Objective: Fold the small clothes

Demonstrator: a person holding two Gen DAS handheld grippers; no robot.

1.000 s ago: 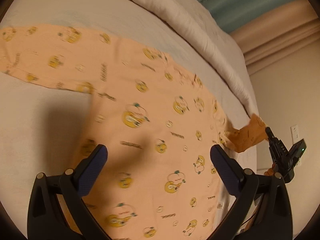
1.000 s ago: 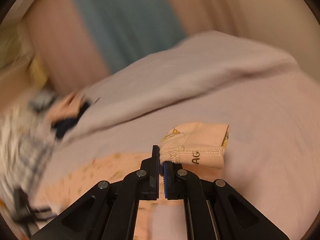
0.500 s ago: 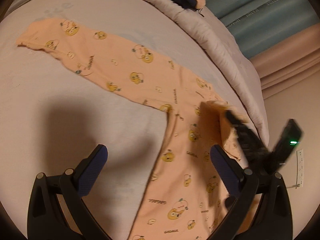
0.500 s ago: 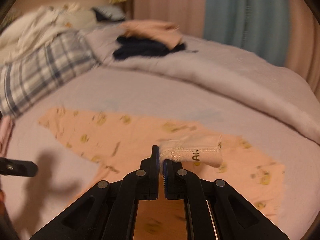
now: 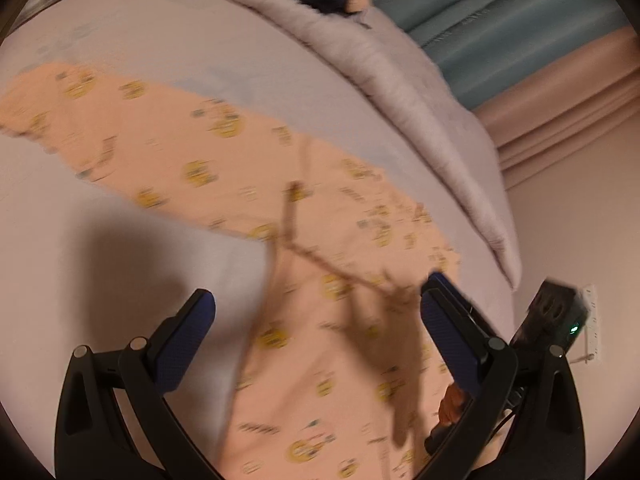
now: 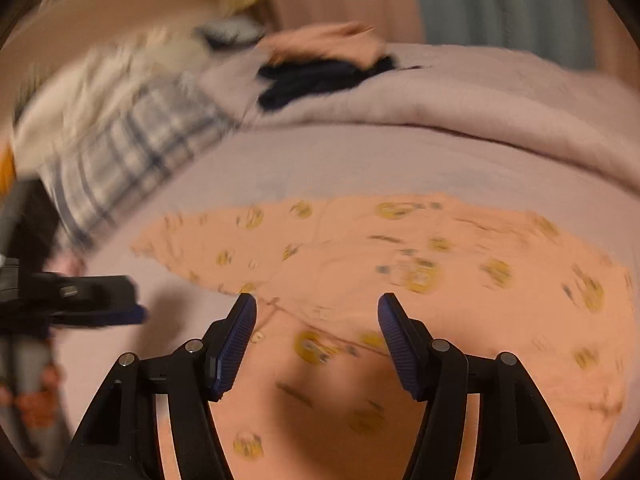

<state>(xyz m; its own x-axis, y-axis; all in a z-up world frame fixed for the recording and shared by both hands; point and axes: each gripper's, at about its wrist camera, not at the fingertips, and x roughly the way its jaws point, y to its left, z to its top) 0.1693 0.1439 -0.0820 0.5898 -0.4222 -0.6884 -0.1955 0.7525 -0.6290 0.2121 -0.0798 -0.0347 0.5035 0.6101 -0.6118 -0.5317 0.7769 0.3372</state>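
Right claw [image 6: 316, 340] is at the bottom middle of its frame, jaws opening with nothing pinched, hovering over the orange shirt [image 6: 440, 280], which lies flat on the bed [image 6: 320, 168] under and past the tips. Left claw [image 5: 316, 336] is spread wide and empty too, with the same shirt [image 5: 240, 160] below and running to the upper left. A rumpled blanket [image 6: 480, 100] and dark clothes [image 6: 320, 80] sit farther back.

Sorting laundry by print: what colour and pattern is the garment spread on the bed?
Peach garment with yellow cartoon prints; left wrist view.
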